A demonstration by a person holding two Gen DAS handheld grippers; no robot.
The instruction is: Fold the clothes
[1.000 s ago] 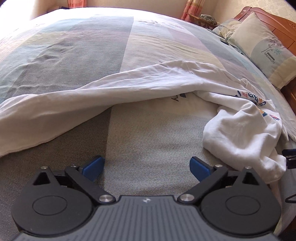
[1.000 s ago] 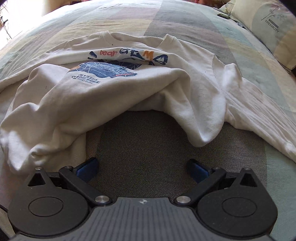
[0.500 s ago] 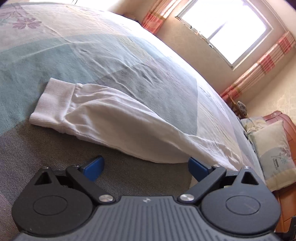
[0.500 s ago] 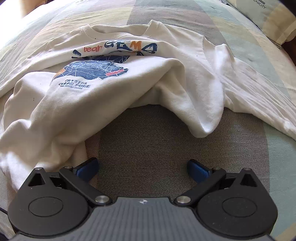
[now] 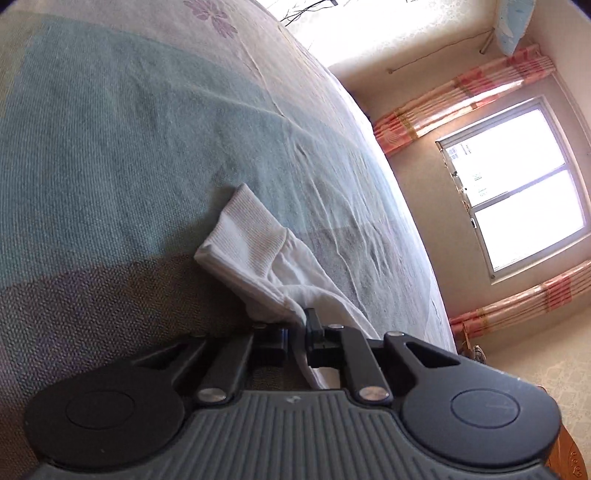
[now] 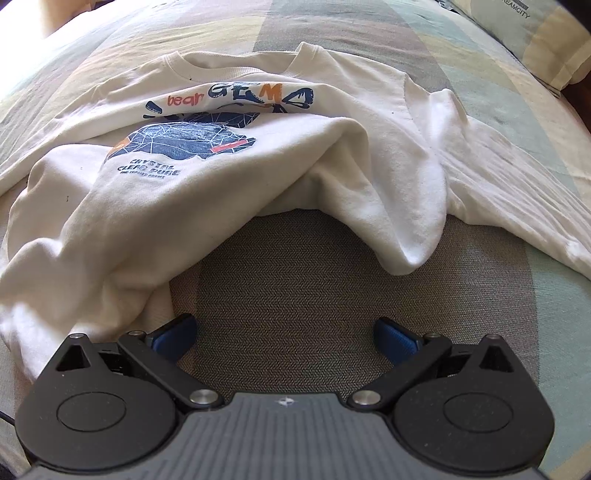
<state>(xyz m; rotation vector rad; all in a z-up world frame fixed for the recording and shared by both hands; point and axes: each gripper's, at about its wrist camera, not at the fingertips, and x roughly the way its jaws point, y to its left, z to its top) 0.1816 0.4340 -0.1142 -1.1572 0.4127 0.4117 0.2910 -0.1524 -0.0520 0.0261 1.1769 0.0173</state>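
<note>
A white sweatshirt [image 6: 229, 192] with a blue and orange print lies crumpled on the bed, its collar at the far side. In the left wrist view one long sleeve [image 5: 284, 284] stretches across the bedspread and ends in a ribbed cuff [image 5: 247, 232]. My left gripper [image 5: 295, 328] is rolled sideways. Its jaws are closing on the sleeve just behind the cuff, and white cloth is pinched between the pads. My right gripper [image 6: 284, 334] hangs open above bare bedspread, just in front of the shirt's bunched lower hem, with nothing between its blue pads [image 6: 173, 332].
The patchwork bedspread [image 6: 295, 288] in grey, teal and cream covers the whole bed [image 5: 110, 129]. A pillow [image 6: 535, 33] lies at the far right corner. A window [image 5: 517, 184] with striped curtains [image 5: 461, 99] stands beyond the bed's far edge.
My left gripper swung along the sleeve to the cuff end, rolled onto its side and went from wide open to shut on the sleeve. The right gripper moved slightly closer to the shirt, still open.
</note>
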